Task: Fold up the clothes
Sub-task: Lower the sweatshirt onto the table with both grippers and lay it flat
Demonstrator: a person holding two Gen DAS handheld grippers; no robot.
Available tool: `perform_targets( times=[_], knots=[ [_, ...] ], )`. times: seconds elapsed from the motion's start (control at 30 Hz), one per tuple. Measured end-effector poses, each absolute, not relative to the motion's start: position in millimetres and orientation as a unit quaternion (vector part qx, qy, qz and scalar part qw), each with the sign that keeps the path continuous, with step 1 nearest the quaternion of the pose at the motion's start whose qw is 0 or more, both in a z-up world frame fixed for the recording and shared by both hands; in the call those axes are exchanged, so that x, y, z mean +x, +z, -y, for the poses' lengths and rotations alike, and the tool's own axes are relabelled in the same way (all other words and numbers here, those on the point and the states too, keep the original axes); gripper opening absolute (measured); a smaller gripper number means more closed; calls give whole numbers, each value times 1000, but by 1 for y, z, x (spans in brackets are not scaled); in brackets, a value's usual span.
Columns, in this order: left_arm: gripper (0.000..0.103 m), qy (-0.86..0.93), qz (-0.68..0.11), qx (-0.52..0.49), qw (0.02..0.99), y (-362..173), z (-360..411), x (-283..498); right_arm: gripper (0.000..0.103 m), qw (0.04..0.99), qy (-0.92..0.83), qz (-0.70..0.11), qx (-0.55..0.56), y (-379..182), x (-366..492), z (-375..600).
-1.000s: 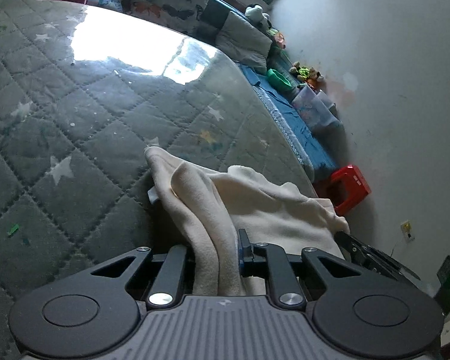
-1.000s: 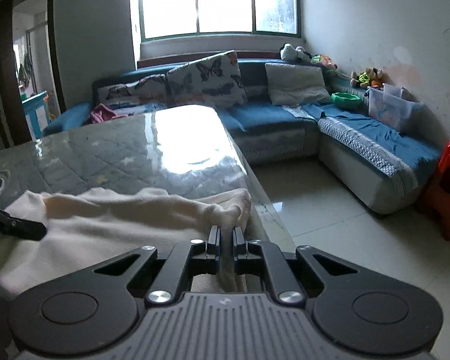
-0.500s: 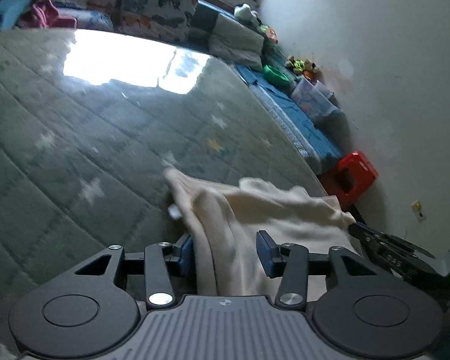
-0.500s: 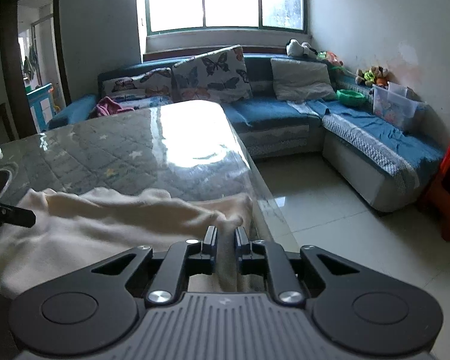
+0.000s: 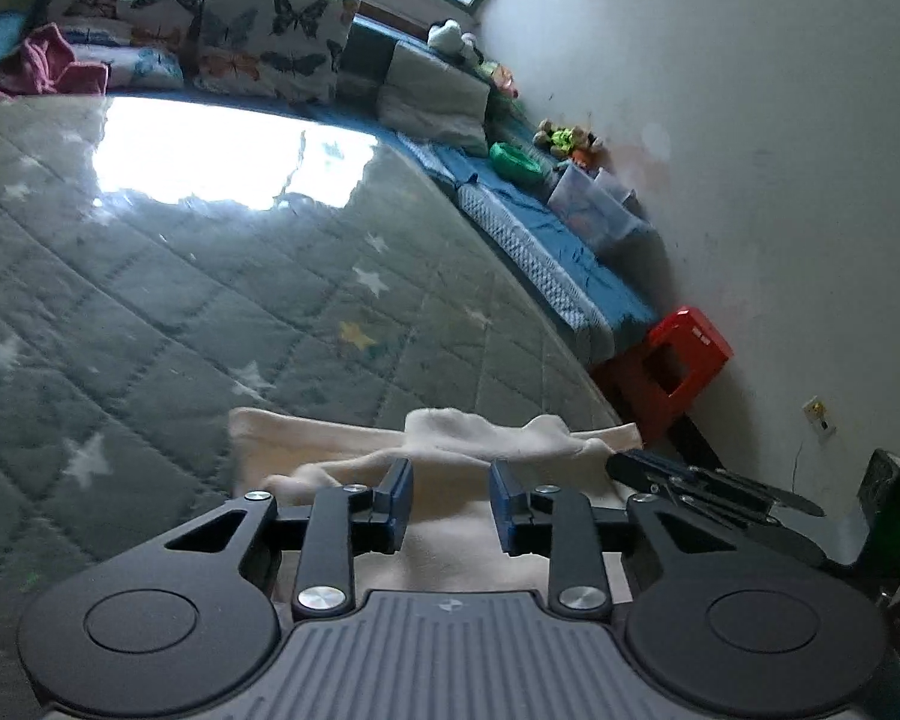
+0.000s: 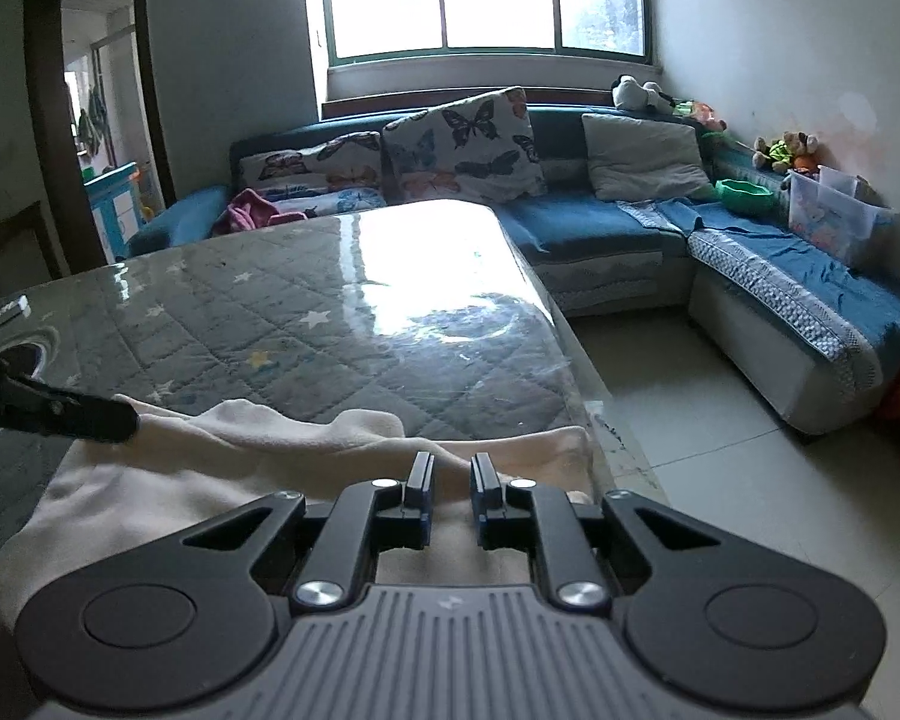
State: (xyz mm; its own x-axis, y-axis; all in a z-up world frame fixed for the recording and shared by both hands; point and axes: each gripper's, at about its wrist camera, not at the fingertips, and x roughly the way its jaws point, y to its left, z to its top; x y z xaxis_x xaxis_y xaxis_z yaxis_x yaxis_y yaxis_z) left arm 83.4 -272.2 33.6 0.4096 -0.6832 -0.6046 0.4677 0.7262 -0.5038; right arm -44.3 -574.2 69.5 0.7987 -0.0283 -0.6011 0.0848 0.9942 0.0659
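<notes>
A cream cloth (image 5: 450,438) lies folded and flat on the quilted table top (image 5: 210,312), at its near right corner. My left gripper (image 5: 450,498) hovers over the cloth's near part. Its jaws are closing, their blue pads a hand's width apart, and they pinch nothing. In the right wrist view the same cloth (image 6: 222,456) spreads to the left. My right gripper (image 6: 451,477) stands over its right edge with a narrow gap between the jaws, and the fabric lies loose below. The left gripper's fingertip (image 6: 99,417) shows at the left there, and the right gripper (image 5: 690,486) at the right of the left wrist view.
The table edge (image 6: 576,378) drops to a tiled floor (image 6: 690,396) on the right. A blue corner sofa (image 6: 780,276) with butterfly cushions (image 6: 462,144) runs behind and to the right. A red stool (image 5: 672,366) stands by the wall. A doorway (image 6: 96,120) opens far left.
Both grippers let go of the cloth; the raised folds dropped flat onto the table. The left jaws opened wide, then narrowed. The right jaws parted slightly. Both hands drew back a little.
</notes>
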Motion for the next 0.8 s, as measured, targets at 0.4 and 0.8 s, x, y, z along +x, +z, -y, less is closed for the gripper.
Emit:
perform_targets(
  times=[0.4, 0.8],
  knots=[
    [30, -344, -430, -128, 825, 21, 278, 90, 18, 947, -28, -317, 36, 69, -41, 572],
    [30, -363, -409, -90, 832, 31, 289, 65, 38, 947, 39, -320, 6, 70, -52, 520]
  ],
)
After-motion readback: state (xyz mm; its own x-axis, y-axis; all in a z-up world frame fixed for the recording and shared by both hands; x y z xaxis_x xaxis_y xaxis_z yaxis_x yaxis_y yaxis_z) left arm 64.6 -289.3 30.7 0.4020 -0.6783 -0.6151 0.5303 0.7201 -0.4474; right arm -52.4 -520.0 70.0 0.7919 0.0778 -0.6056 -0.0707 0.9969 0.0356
